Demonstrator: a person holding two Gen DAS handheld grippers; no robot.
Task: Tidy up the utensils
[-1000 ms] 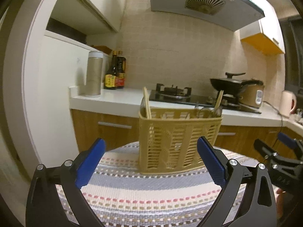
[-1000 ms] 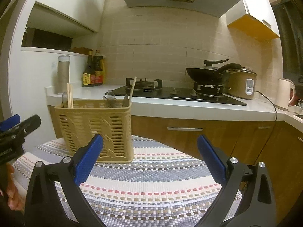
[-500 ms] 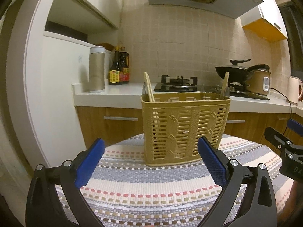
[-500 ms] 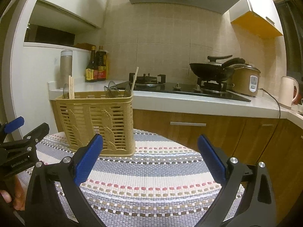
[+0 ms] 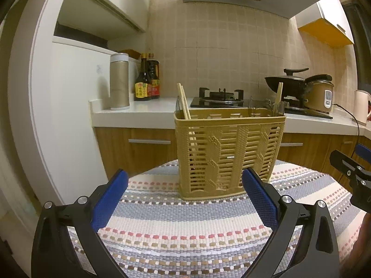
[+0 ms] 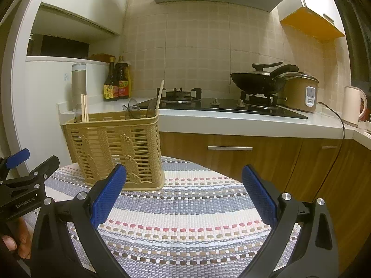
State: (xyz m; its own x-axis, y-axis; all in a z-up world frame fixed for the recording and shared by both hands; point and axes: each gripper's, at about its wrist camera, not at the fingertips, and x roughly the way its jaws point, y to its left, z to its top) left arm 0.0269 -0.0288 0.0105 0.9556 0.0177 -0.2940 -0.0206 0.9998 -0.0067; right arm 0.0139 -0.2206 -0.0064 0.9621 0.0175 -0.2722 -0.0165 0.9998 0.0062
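A tan slatted utensil basket (image 5: pixel 228 150) (image 6: pixel 116 148) stands upright on a striped woven cloth (image 5: pixel 185 227) (image 6: pixel 192 210). Wooden chopsticks (image 5: pixel 183 100) (image 6: pixel 84 107) lean in its left end, and another chopstick (image 5: pixel 278 97) (image 6: pixel 160 95) with dark spoon handles (image 6: pixel 133 111) rises at its right end. My left gripper (image 5: pixel 185 197) is open and empty, a short way in front of the basket. My right gripper (image 6: pixel 184 194) is open and empty too, with the basket ahead on its left. Each gripper shows at the other view's edge.
Behind the table runs a white counter (image 5: pixel 148 111) with wooden drawers, sauce bottles (image 5: pixel 147 81), a tall canister (image 5: pixel 119 81), a gas hob (image 6: pixel 220 104), a black wok (image 6: pixel 259 81), a rice cooker (image 6: pixel 301 92) and a kettle (image 6: pixel 353 106). A white cabinet (image 5: pixel 69 115) stands left. A hand (image 6: pixel 16 241) holds the left gripper.
Both cameras have dropped and levelled, so the basket sits higher in view and a little closer. Both grippers stay open.
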